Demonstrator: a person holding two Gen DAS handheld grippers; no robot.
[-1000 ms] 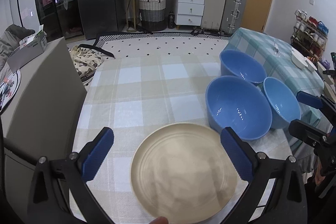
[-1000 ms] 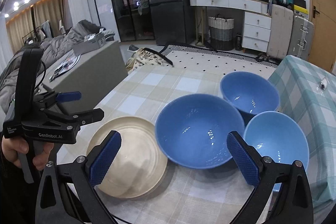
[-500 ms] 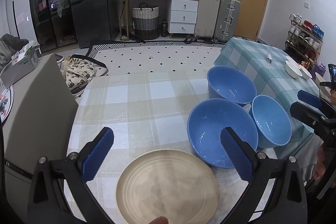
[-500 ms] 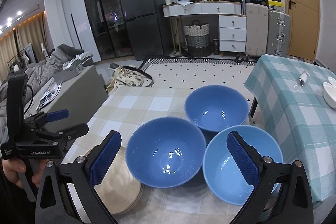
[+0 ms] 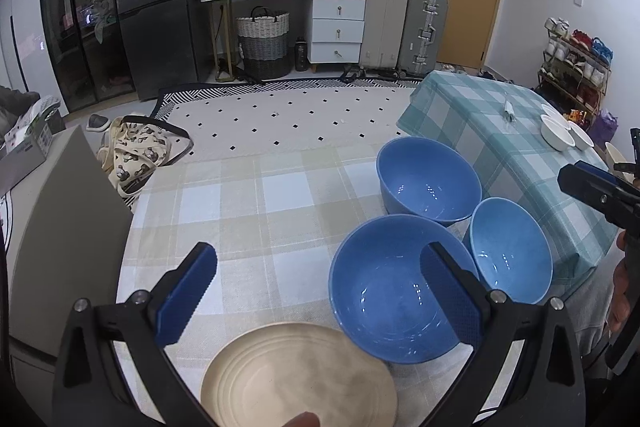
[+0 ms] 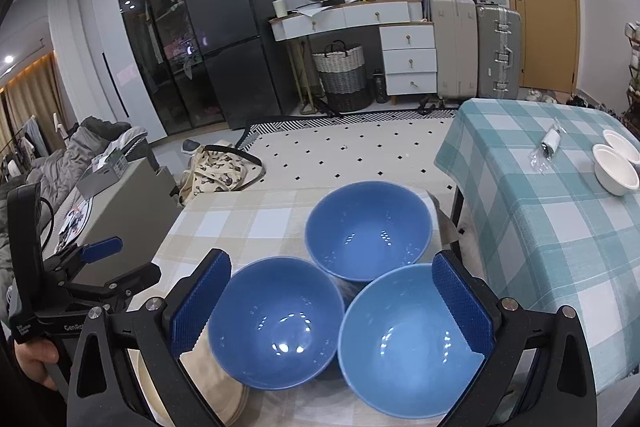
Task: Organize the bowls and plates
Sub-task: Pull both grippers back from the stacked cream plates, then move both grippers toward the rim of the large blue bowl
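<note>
Bowls: we see three blue ones close together on our checked table (image 5: 256, 211).
Big bowl (image 5: 400, 291): nearest the plate, touching its edge.
Far bowl (image 5: 428, 183): at the back, by the table's end.
Light bowl (image 5: 510, 253): on the right, touching the big bowl.
Plate (image 5: 298, 375): tan, at the near edge, low in our left view.
Left tongs (image 5: 316, 291): wide apart, holding nothing, above the plate and big bowl.
Right tongs (image 6: 332, 307): wide apart, holding nothing, over the big and light bowls.
Next table (image 6: 540, 211): green checks, just beside ours, with two small white bowls (image 6: 614, 167).
Floor: a bag (image 5: 136, 155) lies near our table.
</note>
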